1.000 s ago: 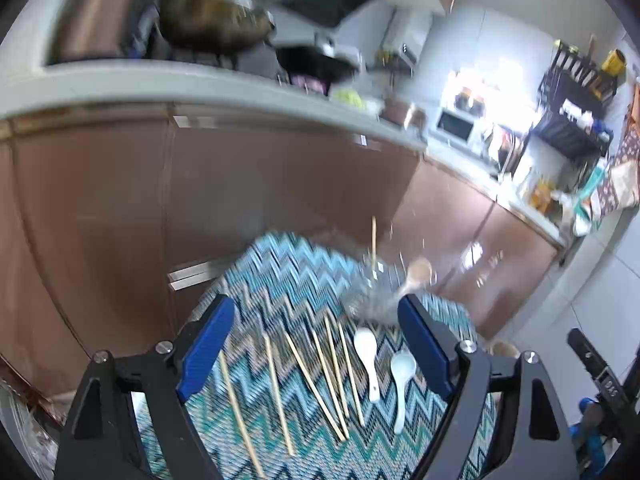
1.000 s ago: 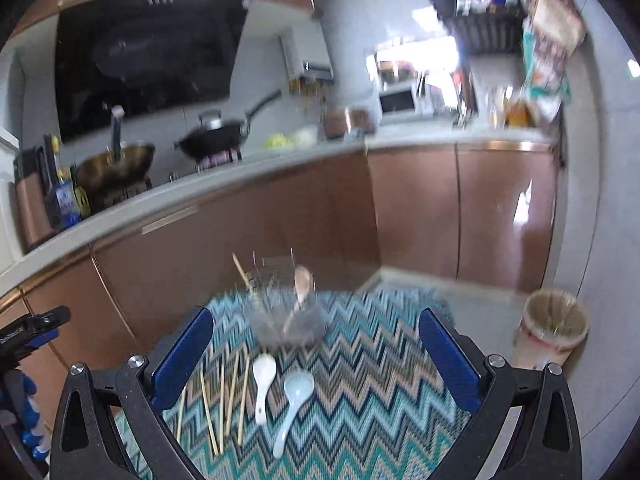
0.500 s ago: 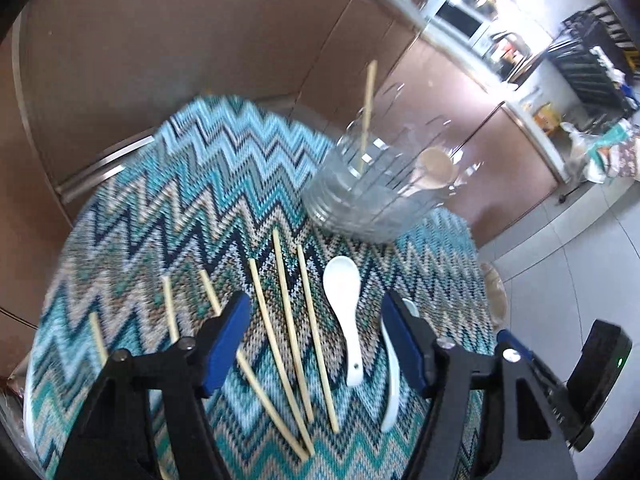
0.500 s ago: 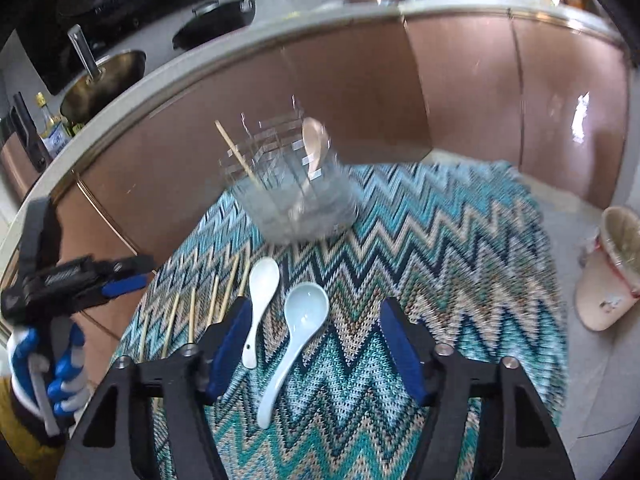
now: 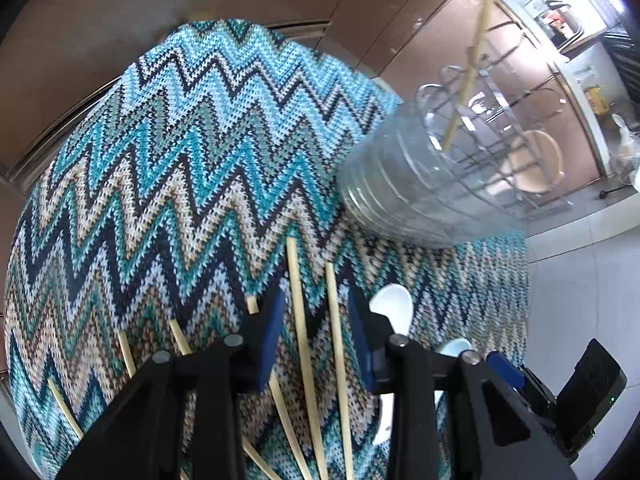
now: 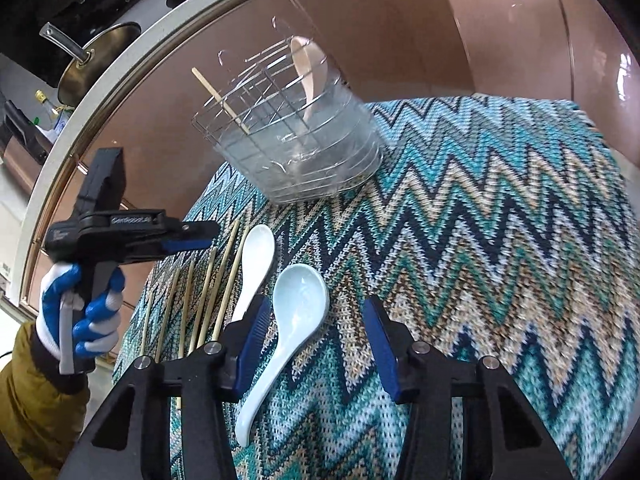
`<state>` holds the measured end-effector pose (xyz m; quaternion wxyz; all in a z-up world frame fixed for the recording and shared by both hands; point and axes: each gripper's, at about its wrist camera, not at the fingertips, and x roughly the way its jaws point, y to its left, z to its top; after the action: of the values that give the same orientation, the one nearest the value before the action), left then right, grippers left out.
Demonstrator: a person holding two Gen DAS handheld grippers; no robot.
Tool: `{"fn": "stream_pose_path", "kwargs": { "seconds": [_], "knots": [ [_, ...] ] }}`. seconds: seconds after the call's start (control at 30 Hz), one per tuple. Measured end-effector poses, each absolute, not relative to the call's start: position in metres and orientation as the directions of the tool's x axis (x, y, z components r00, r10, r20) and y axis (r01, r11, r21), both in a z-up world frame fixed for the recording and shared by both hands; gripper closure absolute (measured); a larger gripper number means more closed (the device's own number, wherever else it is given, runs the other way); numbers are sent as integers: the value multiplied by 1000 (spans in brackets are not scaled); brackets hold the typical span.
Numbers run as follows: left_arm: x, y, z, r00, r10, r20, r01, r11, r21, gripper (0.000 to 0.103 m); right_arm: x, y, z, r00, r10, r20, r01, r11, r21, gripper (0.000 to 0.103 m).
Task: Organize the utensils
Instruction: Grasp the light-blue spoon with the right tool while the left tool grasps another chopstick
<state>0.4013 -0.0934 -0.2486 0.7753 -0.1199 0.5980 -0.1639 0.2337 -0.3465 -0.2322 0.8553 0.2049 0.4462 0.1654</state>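
Left to right across the zigzag cloth (image 6: pixel 500 208): a fan of loose chopsticks (image 6: pixel 208 292) is laid on the left, their long axes running from near to far; beside them a white spoon (image 6: pixel 256 264), then a pale blue spoon (image 6: pixel 296 312), both with bowls at the far end and handles pointing near; at the far side of the cloth a clear utensil holder (image 6: pixel 304 160) is stood, in which one chopstick and a beige spoon (image 6: pixel 310 68) are already lodged upright.

Left gripper (image 5: pixel 316 340): its fingers are set at a narrow gap, nothing yet pinched; two chopsticks (image 5: pixel 320 360) are seen between the blue pads, their long axes lying along the fingers rather than across them, so a closing stroke would be met by both sticks side on; a third stick is passed under the left pad. Whether the pads touch the cloth cannot be told.

Right gripper (image 6: pixel 312 348): its fingers are spread wider and are empty; the pale blue spoon's handle is seen just inside the left pad, slanted near-left to far-right, the bowl beyond the tips.

The chopsticks are judged nearer the left gripper, the pale blue spoon nearer the right; the holder lies well beyond both.
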Motion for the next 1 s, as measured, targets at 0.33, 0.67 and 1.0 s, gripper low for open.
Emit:
{"fn": "stream_pose_path", "kwargs": {
  "seconds": [0.33,0.67,1.0],
  "knots": [
    [421,-104,-271,172,-358,-918,78,934,-350,86,259,-342,-249,468,507,-724,-150,853,500,61],
    [442,-111,-280,160,-321,-933,53,947,-316,93,285,-333,-262,411,537,-737,-192,841,505,80],
    [434,-116,-279,190,-328,-925,20,944,-330,98,279,-323,-257,426,542,-724,-233,839,491,96]
  ]
}}
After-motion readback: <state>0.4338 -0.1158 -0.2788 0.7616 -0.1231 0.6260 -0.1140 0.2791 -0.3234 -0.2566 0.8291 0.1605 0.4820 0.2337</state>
